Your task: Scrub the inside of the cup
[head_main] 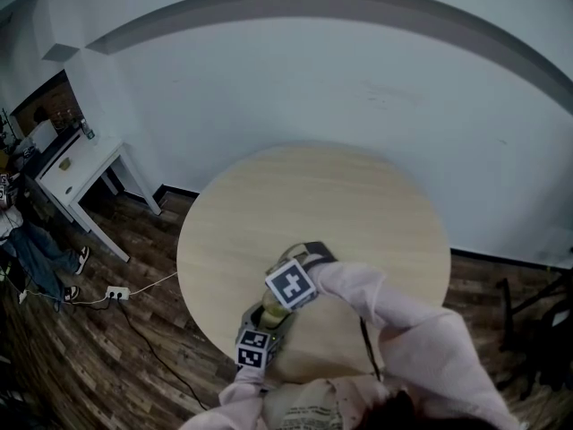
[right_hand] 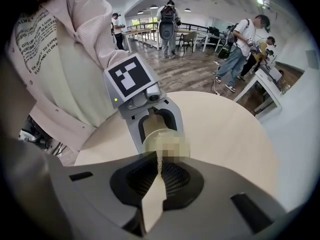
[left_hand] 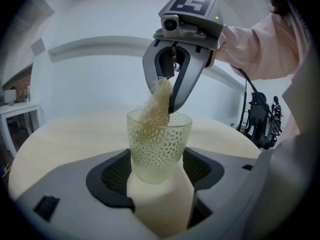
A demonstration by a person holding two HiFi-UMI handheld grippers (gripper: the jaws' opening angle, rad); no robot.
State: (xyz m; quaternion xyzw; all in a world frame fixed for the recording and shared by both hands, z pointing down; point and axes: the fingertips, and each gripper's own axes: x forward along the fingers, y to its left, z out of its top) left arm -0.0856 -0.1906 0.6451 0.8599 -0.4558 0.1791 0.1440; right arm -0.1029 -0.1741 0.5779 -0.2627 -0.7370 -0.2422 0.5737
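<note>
Over the near side of the round wooden table (head_main: 358,204), the left gripper (left_hand: 159,171) clamps the patterned cup (left_hand: 159,144) upright in wide-set jaws while the right gripper (left_hand: 165,96) pinches a fibrous scrubber (left_hand: 156,106) into its mouth, where too hard a sideways push could probably lever the cup loose.

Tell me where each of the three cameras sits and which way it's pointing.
Left gripper view: on the left tool, looking across the table at the cup it clamps; right tool, scrubber and a sleeve show.
Right gripper view: on the right tool, looking down into the cup; left tool and the person's torso show.
Head view: on the head, looking steeply down at the table; both sleeves and tools show.
Shared: both gripper views see the cup and the other tool.
</note>
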